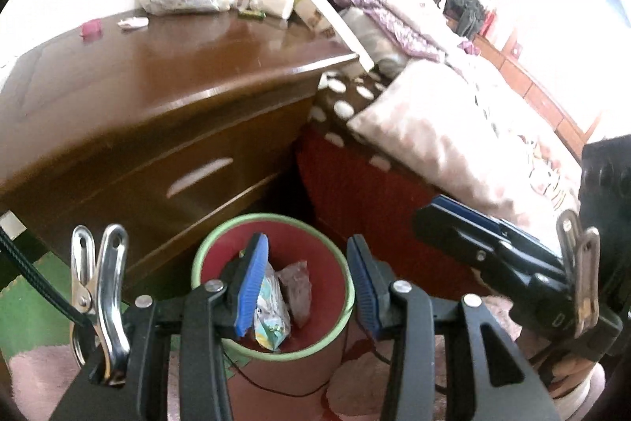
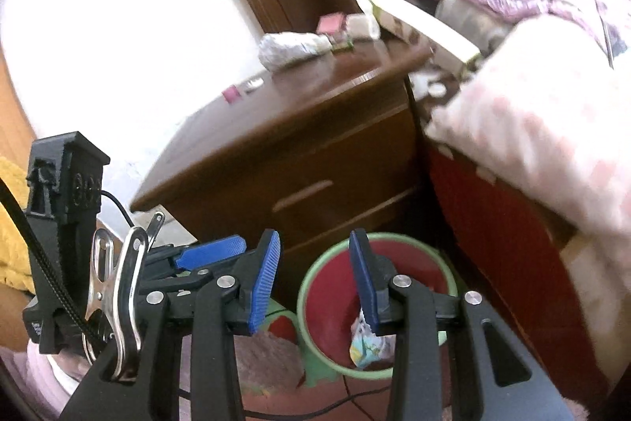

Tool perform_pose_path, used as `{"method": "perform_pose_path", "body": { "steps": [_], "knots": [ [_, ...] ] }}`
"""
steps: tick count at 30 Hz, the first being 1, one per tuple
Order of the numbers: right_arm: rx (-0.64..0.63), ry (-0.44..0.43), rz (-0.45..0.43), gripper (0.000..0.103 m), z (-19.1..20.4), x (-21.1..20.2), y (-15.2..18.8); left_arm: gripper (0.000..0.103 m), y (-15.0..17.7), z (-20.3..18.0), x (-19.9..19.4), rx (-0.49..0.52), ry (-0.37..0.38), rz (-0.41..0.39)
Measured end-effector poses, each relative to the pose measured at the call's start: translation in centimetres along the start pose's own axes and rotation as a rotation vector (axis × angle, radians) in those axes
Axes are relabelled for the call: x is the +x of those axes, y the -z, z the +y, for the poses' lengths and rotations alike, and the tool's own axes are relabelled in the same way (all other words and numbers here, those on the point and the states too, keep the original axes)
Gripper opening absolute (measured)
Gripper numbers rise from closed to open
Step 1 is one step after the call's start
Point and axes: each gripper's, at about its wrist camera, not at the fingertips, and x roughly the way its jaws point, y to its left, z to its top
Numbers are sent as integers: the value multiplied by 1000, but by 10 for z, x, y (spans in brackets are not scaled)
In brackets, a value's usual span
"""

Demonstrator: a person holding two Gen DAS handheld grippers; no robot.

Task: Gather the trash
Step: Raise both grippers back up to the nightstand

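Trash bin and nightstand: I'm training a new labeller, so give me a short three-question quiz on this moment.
1. True or false: the left gripper is holding a wrapper.
2. Multiple choice: what lies inside the red bin? A) nothing; B) a colourful wrapper and a dull crumpled piece; C) a shoe.
3. Short answer: name one small item on the near part of the nightstand top.

Key:
1. False; its jaws stand apart with nothing between them, and so do those of the right gripper.
2. B.
3. The small pink item, or the white scrap beside it.
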Motion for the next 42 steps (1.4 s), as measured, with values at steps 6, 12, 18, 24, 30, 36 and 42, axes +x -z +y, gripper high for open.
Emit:
{"method": "perform_pose_path", "body": {
  "steps": [6, 12, 18, 24, 30, 36, 42],
  "knots": [
    [-58, -11, -40, 38, 18, -20, -23, 44, -27, 7, -28, 19, -49, -65],
    [-82, -32, -71, 38, 30, -29, -39, 44, -55, 22, -44, -15, -53, -69],
    [-94, -29, -75, 38, 36, -25, -55, 44, -83, 34, -57, -7, -91, -98],
    [-110, -26, -86, 38, 42, -20, -71, 46, -112, 53, -67, 9, -148, -140],
    [-128, -18, -86, 38, 48, -7, -88, 48, -131, 73, -65, 8, -195, -153],
    [-158, -18, -77, 38, 53, 13, -106, 48, -159, 102, -66, -12, -260, -163],
    [-170, 6, -68, 39, 54, 34, -120, 54, -187, 135, -64, -78, -271, -181]
  ]
}}
